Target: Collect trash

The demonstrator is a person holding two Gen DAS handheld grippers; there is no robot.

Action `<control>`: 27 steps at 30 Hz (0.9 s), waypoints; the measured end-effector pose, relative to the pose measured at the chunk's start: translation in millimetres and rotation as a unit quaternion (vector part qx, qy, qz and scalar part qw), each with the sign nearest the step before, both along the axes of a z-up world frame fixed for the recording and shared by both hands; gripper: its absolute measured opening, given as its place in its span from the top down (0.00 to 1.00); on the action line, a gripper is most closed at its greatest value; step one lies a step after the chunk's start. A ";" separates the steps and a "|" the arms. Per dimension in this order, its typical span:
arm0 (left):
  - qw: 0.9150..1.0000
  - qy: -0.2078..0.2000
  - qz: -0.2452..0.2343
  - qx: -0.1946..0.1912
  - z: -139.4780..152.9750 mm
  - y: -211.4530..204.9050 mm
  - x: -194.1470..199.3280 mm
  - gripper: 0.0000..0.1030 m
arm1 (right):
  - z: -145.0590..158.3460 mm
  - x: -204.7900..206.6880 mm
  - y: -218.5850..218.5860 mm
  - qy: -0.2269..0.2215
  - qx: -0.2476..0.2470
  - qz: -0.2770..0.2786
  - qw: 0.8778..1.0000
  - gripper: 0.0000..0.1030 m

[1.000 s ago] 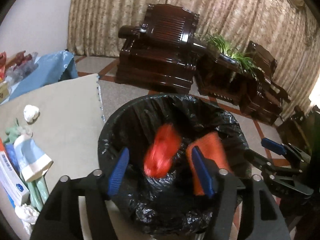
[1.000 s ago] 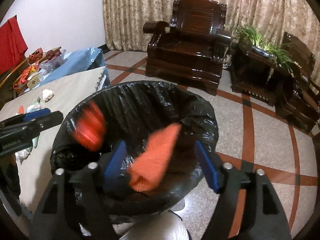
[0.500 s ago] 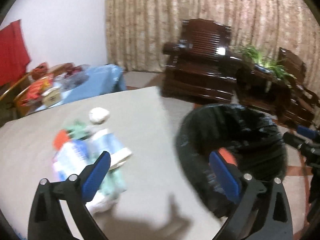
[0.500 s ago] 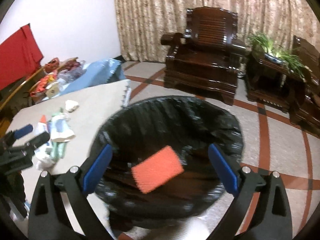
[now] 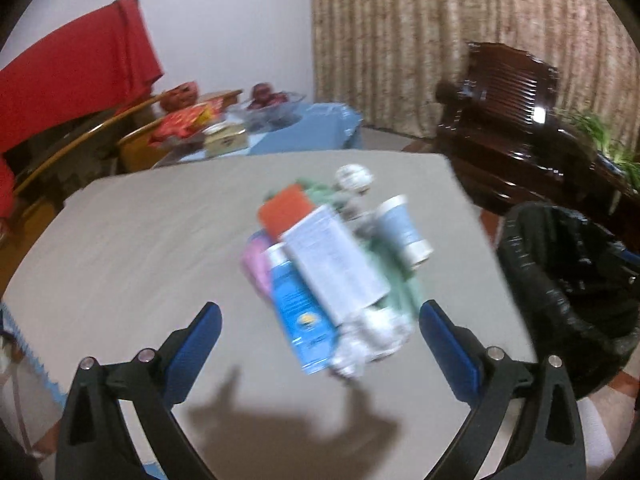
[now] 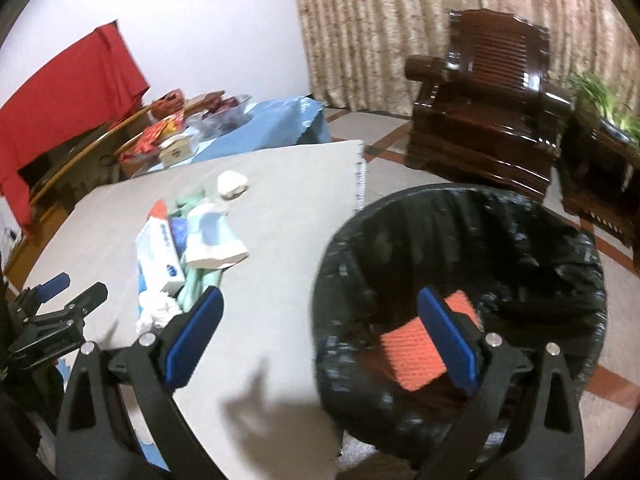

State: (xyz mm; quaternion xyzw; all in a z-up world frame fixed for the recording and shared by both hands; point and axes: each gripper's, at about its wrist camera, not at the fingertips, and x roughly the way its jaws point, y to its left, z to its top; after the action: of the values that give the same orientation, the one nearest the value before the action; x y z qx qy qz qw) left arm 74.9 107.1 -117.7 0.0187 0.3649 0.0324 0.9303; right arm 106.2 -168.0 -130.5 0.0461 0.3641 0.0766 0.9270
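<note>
A pile of trash lies on the grey table (image 5: 140, 248): a white and blue box (image 5: 336, 264), a blue carton (image 5: 298, 308), an orange piece (image 5: 286, 208), a blue-white tube (image 5: 404, 228), crumpled white paper (image 5: 368, 340) and a white paper ball (image 5: 354, 176). My left gripper (image 5: 320, 344) is open and empty, hovering just before the pile. My right gripper (image 6: 320, 332) is open and empty over the table edge and the rim of the black-bagged bin (image 6: 460, 216). An orange sponge (image 6: 424, 344) lies inside the bin. The pile (image 6: 168, 256) and left gripper (image 6: 56, 304) show in the right wrist view.
The bin (image 5: 568, 280) stands on the floor right of the table. A dark wooden armchair (image 6: 488, 112) and a plant (image 6: 600, 96) stand behind it. A side table with a blue cloth (image 5: 296, 136) holds boxes and a bowl. A red cloth (image 5: 68, 80) hangs at far left.
Two orange-red items dropped from both grippers into the bin. Both grippers then swung left: the left from over the bin to the trash pile, the right to the table edge.
</note>
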 end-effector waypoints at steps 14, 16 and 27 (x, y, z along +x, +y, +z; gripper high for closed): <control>0.998 0.059 0.018 0.000 -64.5 18.7 6.9 0.21 | -34.1 7.0 61.7 -0.008 -0.058 0.059 0.997 0.08; 0.997 0.073 0.018 0.002 -75.8 18.4 11.9 0.26 | -36.8 6.8 63.6 -0.009 -0.066 0.063 0.996 0.08; 0.995 0.089 0.028 -0.028 -96.3 29.1 32.7 0.31 | -41.6 7.1 72.7 -0.008 -0.084 0.078 0.993 0.08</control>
State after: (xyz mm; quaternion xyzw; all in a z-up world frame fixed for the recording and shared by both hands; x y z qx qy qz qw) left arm 107.6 136.2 -214.0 -0.0145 0.4478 0.0463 0.8928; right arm 113.3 -95.2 -172.1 -0.0614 0.3643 0.1183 0.9217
